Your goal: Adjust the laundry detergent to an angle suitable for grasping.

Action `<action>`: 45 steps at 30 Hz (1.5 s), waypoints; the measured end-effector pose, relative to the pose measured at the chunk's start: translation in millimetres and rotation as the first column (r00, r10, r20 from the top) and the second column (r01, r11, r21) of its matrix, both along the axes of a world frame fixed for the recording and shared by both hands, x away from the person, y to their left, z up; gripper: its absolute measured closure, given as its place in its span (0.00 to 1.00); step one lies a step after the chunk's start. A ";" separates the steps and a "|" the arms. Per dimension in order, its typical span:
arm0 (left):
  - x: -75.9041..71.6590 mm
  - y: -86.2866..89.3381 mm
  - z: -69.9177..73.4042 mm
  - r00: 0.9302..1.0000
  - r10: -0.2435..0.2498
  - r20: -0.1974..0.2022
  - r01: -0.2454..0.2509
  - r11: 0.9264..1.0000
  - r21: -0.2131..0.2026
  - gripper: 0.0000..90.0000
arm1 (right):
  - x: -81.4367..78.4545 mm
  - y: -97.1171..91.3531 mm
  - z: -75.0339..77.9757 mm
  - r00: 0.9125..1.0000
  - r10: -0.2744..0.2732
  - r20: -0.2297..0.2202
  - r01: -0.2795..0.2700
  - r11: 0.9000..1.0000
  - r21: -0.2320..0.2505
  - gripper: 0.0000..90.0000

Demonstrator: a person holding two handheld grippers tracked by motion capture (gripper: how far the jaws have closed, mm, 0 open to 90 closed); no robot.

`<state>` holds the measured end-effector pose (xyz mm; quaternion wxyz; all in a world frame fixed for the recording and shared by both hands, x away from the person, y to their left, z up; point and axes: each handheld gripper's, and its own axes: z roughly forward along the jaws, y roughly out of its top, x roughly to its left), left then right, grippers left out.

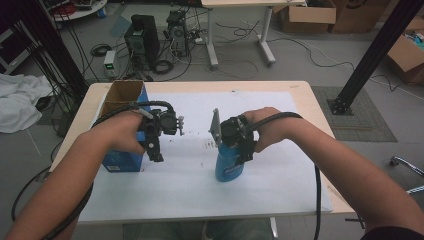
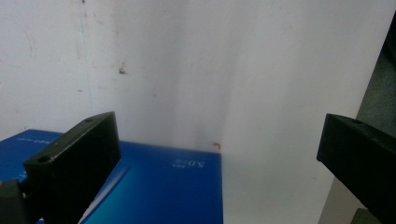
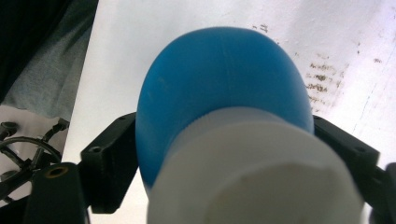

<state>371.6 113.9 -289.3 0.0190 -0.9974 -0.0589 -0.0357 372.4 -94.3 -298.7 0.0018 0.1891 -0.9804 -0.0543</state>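
Forearms are coming in from 6 o'clock in the high view. Left gripper (image 1: 162,131) is hovering beside the blue box (image 1: 122,161) at the table's (image 1: 300,95) 9 o'clock side, jaws standing spread with nothing between them; the left gripper view is showing the box top (image 2: 154,186) just under one jaw, white mat (image 2: 210,70) beyond. Right gripper (image 1: 240,145) is pointing down over the blue bottle (image 1: 228,167), standing upright near the mat's centre. Its jaws are sitting on either side of the bottle's shoulder (image 3: 219,88) just below the white cap (image 3: 252,177); looks like pinching, contact hard to confirm. Bottle is probably light plastic, smooth and rounded, so slippery; walls may be flexing under squeeze. Best grip: neck under the cap, or flat on the body.
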 end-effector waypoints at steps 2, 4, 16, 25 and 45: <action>0.1 -0.5 0.0 1.000 -0.003 0.004 0.003 1.000 0.000 0.00 | -0.8 0.7 -0.6 1.000 0.001 -0.009 -0.001 1.000 -0.009 0.23; 0.3 -1.1 0.3 1.000 -0.003 0.003 0.003 1.000 -0.001 0.00 | -1.2 1.2 -1.6 1.000 0.004 -0.008 -0.005 1.000 -0.012 0.24; 1.5 -0.2 -1.7 1.000 -0.001 -0.001 0.001 1.000 0.002 0.00 | -0.6 1.2 -2.3 1.000 0.009 -0.003 -0.009 1.000 -0.019 0.29; 1.7 -1.9 -2.1 1.000 -0.004 -0.004 0.004 1.000 -0.004 0.00 | -0.4 1.3 -1.0 1.000 0.018 -0.013 -0.018 1.000 -0.015 0.33; 3.0 -0.5 -4.6 1.000 0.001 -0.005 -0.001 1.000 -0.007 0.00 | -0.5 0.2 -2.1 0.999 0.039 -0.002 -0.039 0.999 -0.002 0.44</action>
